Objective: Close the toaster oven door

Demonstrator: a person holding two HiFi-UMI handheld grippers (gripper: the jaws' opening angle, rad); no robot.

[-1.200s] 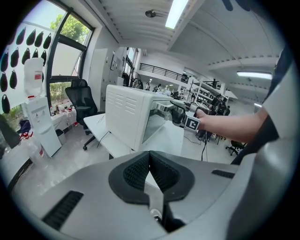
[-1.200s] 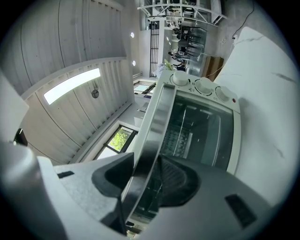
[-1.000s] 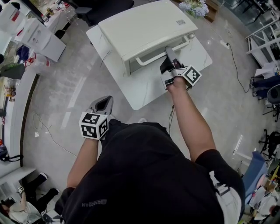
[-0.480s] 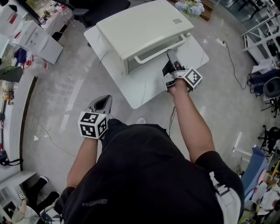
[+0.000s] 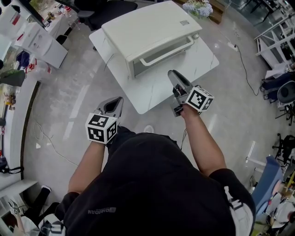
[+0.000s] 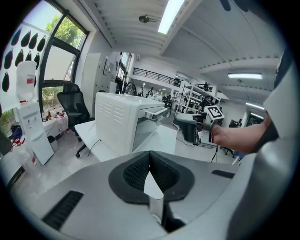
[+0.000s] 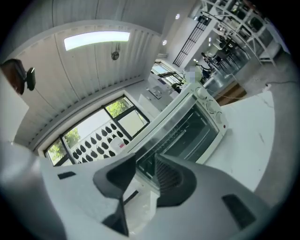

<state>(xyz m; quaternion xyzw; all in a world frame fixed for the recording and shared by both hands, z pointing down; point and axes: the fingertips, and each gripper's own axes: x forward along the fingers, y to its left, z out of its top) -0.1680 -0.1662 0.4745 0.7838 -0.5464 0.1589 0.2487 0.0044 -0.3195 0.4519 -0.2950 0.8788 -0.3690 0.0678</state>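
The cream toaster oven point(image 5: 147, 30) stands on a white table point(image 5: 152, 94), its door up against the body and the handle point(image 5: 167, 50) across the front. My right gripper point(image 5: 174, 76) hovers over the table's near right corner, apart from the oven. Its jaws are closing with nothing between them. In the right gripper view the glass door of the oven point(image 7: 190, 131) shows beyond that gripper point(image 7: 143, 164). My left gripper point(image 5: 115, 102) hangs low over the floor left of the table, pads together and empty point(image 6: 150, 157). From there the oven point(image 6: 119, 122) is seen side-on.
A black office chair point(image 5: 106, 8) stands behind the table. White cabinets point(image 5: 41, 39) line the left wall. Flowers point(image 5: 201, 8) sit at the far right and metal shelving point(image 5: 276, 41) at the right edge. A cable point(image 5: 246, 64) lies on the floor.
The right gripper has drawn back from the oven's handle toward me. The door, slightly ajar a second ago, now lies flush against the oven. The left gripper has barely moved.
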